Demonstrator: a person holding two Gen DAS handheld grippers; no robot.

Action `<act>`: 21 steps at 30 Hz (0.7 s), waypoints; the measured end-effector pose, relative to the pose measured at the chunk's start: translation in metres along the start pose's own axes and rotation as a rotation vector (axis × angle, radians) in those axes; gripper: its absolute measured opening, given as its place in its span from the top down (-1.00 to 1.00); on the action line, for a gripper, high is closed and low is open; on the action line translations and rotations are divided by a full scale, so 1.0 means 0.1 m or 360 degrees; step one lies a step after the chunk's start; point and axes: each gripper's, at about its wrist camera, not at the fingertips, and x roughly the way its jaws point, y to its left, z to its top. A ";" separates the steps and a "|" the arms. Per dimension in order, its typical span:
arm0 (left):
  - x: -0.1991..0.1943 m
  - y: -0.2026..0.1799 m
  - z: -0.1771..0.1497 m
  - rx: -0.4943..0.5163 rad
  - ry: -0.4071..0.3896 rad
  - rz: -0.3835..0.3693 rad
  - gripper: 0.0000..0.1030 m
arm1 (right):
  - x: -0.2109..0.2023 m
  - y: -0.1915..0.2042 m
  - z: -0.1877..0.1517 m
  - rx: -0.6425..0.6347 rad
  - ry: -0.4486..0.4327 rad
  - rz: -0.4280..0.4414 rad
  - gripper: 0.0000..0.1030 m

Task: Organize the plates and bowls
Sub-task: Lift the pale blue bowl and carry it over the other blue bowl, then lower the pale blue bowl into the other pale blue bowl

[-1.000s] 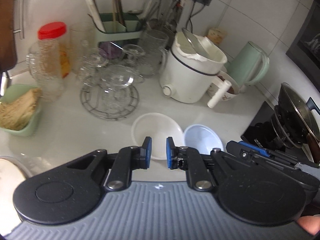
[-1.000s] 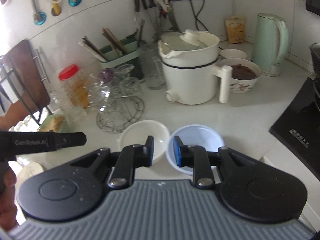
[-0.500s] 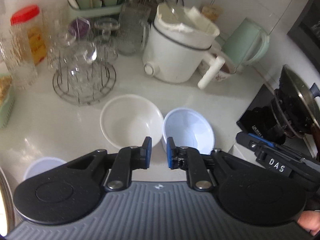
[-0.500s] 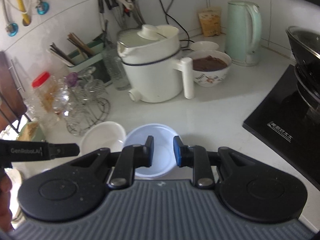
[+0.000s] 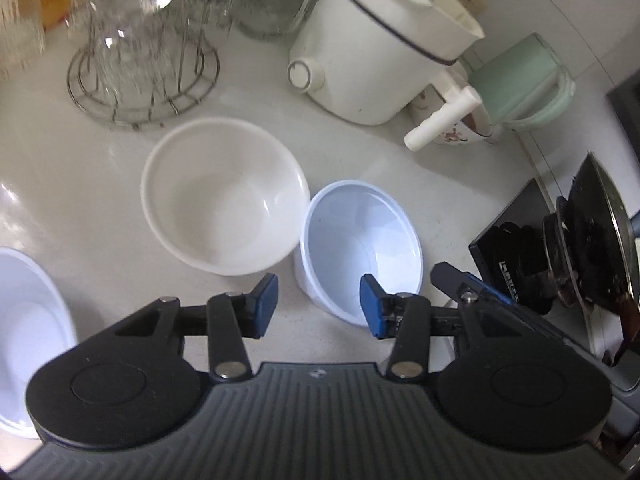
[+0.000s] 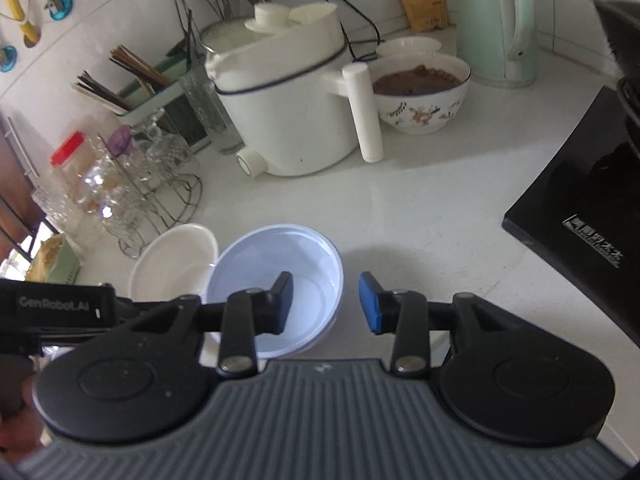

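The round white ceramic bowl [image 5: 224,196] is set touching the left of the pale blue plastic bowl [image 5: 360,248], before the white electric cooking pot [image 5: 376,44].

You've got a white countertop [image 6: 420,216] w/ white tiled wall [image 6: 132,8] behind; utensils hang on it. Black cooktop [image 6: 580,208] at right edge. Daylight from left, glare on counter.

Bare counter [image 6: 420,232] lies right of the blue bowl [image 6: 276,280]; white bowl [image 6: 172,268] seemingly touches its left.
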 end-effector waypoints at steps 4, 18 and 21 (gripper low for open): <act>0.14 -0.07 0.06 0.0027 0.0004 0.0029 0.02 | 0.19 -0.05 0.11 0.0056 0.0054 0.0054 0.24; 0.33 -0.12 0.06 0.0003 -0.0006 0.0041 0.40 | 0.54 -0.11 0.15 0.0018 0.0169 0.0034 0.54; 0.32 -0.10 0.06 -0.0016 -0.0027 0.0021 0.61 | 0.55 -0.13 0.13 0.0015 0.0165 -0.0011 0.73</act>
